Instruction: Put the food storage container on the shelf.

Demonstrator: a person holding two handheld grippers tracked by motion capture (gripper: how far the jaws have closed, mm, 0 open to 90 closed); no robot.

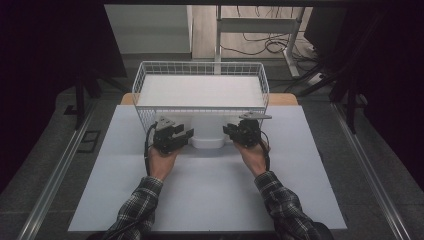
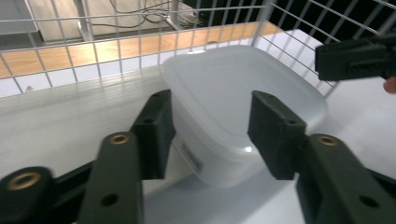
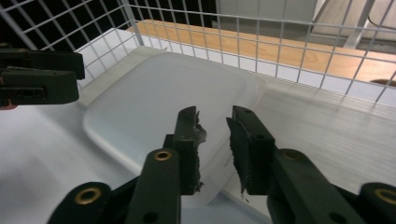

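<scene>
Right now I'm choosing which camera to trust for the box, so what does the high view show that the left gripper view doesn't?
High view: the person's checked sleeves, the whole white table, cables on the floor.

Left gripper view: a label on the plastic box's wall, with the left claw open around that corner.

Both: the plastic box beside the wire basket, and the right claw.

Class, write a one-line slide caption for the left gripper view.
Left gripper open astride a lidded white tub beside the wire basket, right gripper opposite.
</scene>
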